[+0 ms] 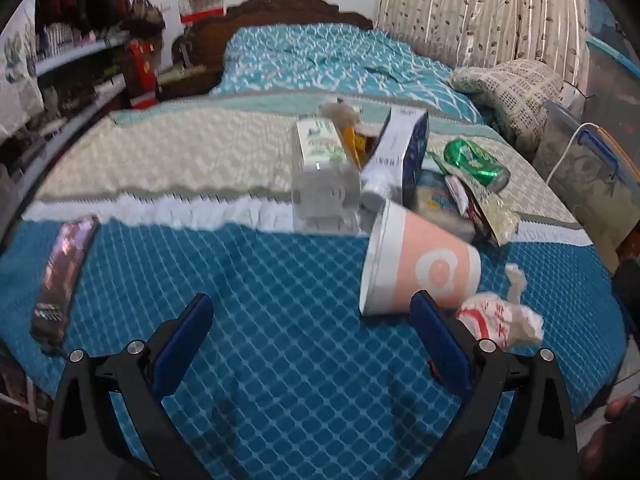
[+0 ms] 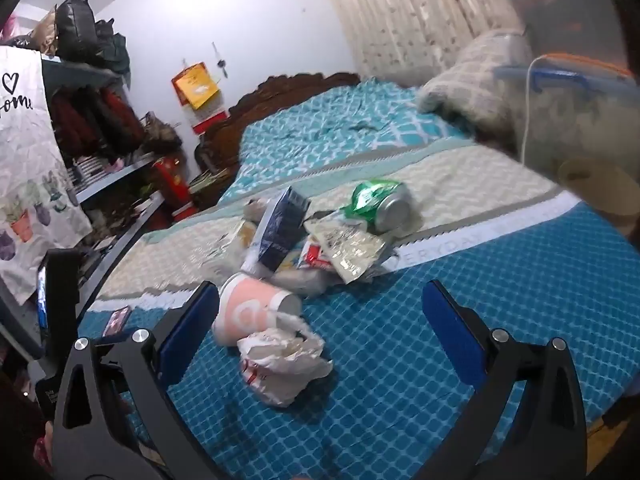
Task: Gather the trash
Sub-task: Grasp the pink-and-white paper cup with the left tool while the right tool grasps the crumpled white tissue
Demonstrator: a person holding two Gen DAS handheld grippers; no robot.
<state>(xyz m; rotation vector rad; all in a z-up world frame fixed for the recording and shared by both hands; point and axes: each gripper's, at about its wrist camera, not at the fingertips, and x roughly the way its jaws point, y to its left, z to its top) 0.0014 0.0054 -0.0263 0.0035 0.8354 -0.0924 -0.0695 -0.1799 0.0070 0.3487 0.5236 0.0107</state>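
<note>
Both claws gape wide, empty: right claw (image 2: 320, 320) above crumpled wrapper (image 2: 284, 364), pink cup (image 2: 252, 312) beside

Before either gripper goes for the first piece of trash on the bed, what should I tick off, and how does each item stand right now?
1. Left gripper open, holding nothing: ok.
2. Right gripper open, holding nothing: ok.
3. Crumpled wrapper lies between the right gripper's fingers, nothing on top: ok.
4. Pink paper cup on its side, rim reachable: ok.
5. Green can free of the pile: ok.
6. Bin or bag for the trash in view: cannot tell.
</note>
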